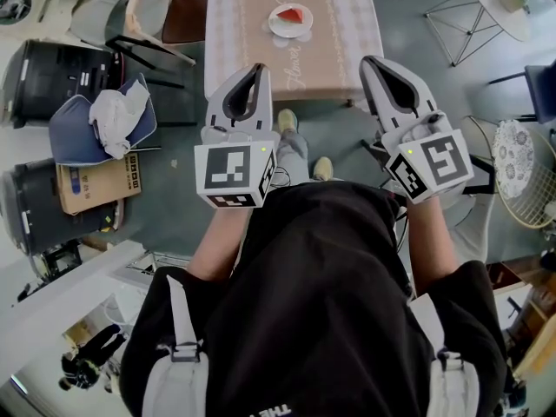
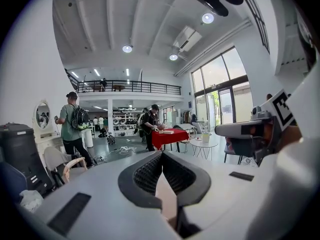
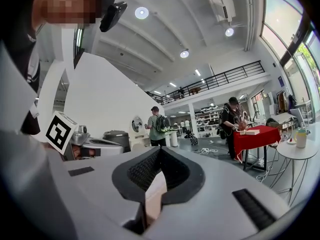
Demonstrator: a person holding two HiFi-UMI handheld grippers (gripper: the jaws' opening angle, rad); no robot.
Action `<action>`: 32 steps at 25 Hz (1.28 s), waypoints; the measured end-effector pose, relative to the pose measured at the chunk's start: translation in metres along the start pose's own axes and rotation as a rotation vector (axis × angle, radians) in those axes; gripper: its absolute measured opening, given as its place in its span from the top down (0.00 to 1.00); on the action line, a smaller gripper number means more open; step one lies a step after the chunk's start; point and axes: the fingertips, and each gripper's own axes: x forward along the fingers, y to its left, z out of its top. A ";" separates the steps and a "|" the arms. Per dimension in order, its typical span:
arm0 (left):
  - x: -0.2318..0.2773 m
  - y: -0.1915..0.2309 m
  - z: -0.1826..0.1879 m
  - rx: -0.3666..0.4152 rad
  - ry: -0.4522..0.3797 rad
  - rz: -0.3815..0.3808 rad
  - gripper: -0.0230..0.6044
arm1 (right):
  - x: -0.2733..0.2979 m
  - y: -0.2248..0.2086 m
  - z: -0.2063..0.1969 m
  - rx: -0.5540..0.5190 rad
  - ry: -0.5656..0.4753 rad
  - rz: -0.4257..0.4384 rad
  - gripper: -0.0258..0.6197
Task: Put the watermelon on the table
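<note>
L tool [image 1: 250, 75] & R tool [image 1: 375, 64] were both shut tight, tips together, nothing betw. them, held side by side above the floor [image 1: 347, 133]. The watermelon slice [image 1: 292, 14] sat on a white plate [image 1: 276, 26] on the cloth-covered surface [image 1: 252, 33], ahead of both tools, apart from them.

We see a red watermelon [image 1: 292, 13] on a white plate [image 1: 280, 28]. The table [image 1: 243, 50] wears a pale beige cloth with fine checks. The left gripper [image 1: 257, 69] and right gripper [image 1: 368, 62] are light grey, with black pads [image 2: 150, 173] and black-and-white square markers [image 1: 231, 168].
</note>
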 end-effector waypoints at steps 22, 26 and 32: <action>-0.019 -0.012 0.007 0.006 -0.026 -0.026 0.94 | -0.015 0.012 -0.001 -0.003 0.008 -0.011 0.94; -0.022 -0.009 0.005 -0.003 -0.029 -0.033 0.94 | -0.014 0.018 -0.005 -0.002 0.019 -0.013 0.94; -0.022 -0.005 0.002 -0.004 -0.031 -0.042 0.94 | -0.011 0.021 -0.009 -0.013 0.036 -0.029 0.94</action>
